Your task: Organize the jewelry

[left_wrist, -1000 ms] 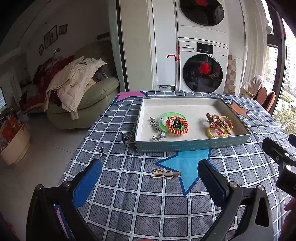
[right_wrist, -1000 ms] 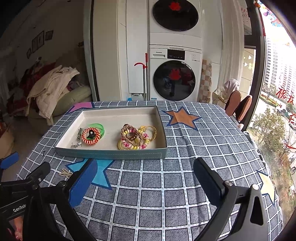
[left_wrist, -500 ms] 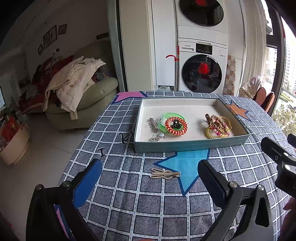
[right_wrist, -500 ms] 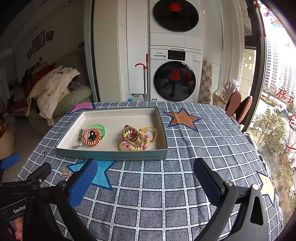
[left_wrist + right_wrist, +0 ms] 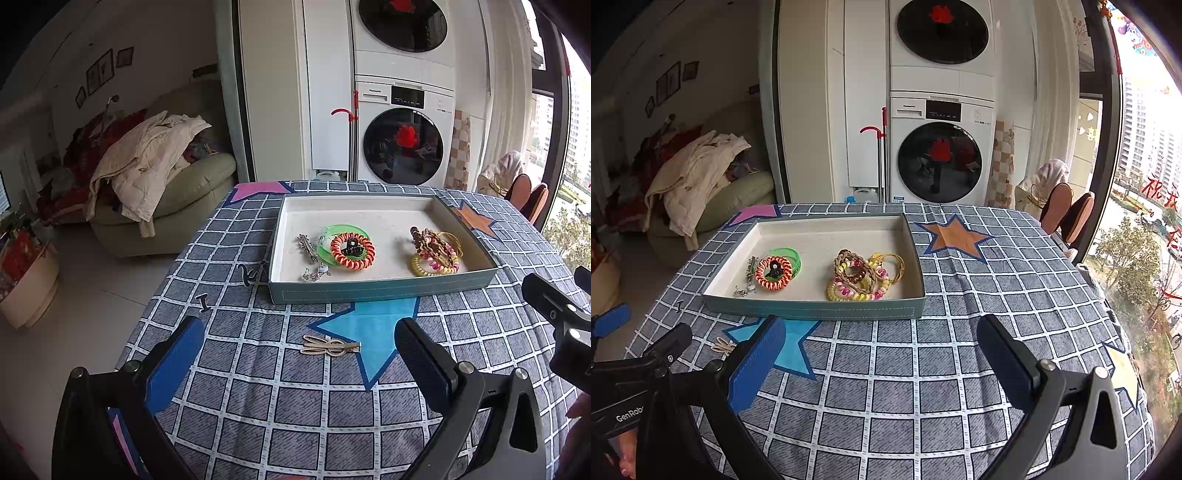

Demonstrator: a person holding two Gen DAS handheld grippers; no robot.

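A teal tray (image 5: 376,291) with a white inside stands on the checked tablecloth; it also shows in the right wrist view (image 5: 812,308). In it lie an orange coil hair tie (image 5: 352,250) on a green bangle, a silver clip (image 5: 307,248) and a heap of bracelets (image 5: 436,251). A gold hair clip (image 5: 330,346) lies on the cloth in front of the tray, between my left gripper's fingers. My left gripper (image 5: 299,347) is open and empty, a little short of the clip. My right gripper (image 5: 881,349) is open and empty in front of the tray's right half.
The table's left edge drops to the floor near a sofa (image 5: 162,206) piled with clothes. Stacked washing machines (image 5: 402,147) stand behind the table. Chairs (image 5: 1067,214) and a window are at the right. A small black clip (image 5: 202,301) lies on the cloth left of the tray.
Both grippers have drawn back slightly from the tray and stay open. The tray's contents and the gold clip have not moved.
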